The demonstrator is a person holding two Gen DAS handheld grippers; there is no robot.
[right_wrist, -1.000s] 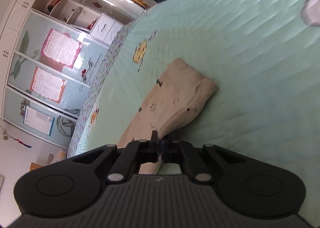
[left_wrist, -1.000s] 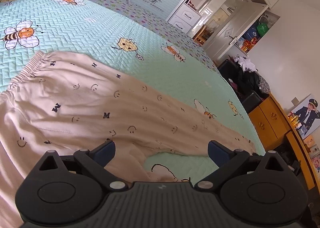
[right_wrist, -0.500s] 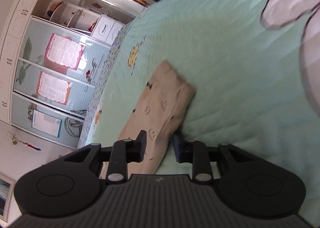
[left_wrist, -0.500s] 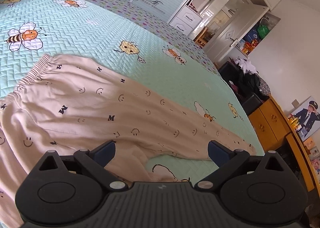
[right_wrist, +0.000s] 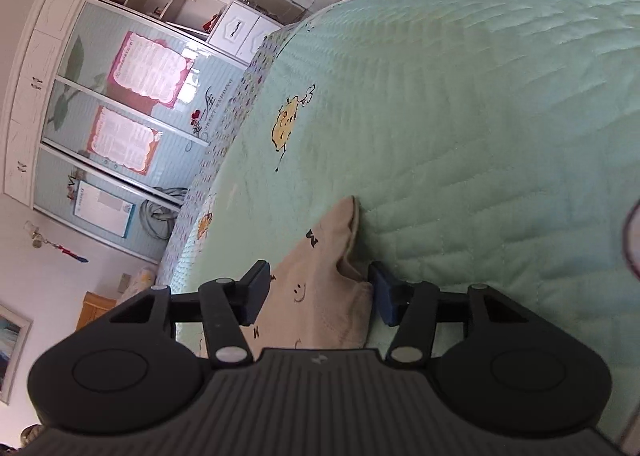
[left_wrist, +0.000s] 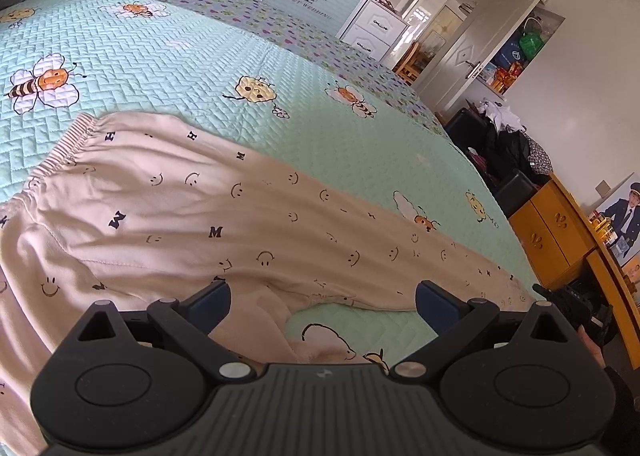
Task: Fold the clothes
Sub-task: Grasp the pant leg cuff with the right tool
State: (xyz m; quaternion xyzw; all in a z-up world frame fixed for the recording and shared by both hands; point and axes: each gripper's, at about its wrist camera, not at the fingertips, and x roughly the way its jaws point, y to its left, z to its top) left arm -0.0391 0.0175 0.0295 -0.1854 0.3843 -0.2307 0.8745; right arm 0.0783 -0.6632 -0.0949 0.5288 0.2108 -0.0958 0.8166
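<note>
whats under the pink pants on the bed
The pants lie flat on the green quilted bedspread; one printed cartoon shows partly at their lower edge. Whatever print lies beneath the fabric is covered.

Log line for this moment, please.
stage: pre-fold | trousers: flat on bed | left hand-held gripper: open, above crotch | right hand-held gripper: open, straddling cuff

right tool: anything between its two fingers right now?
Yes. In the right wrist view the pants' leg cuff sits between the open right tool's fingers; nothing else but bedspread beyond.
</note>
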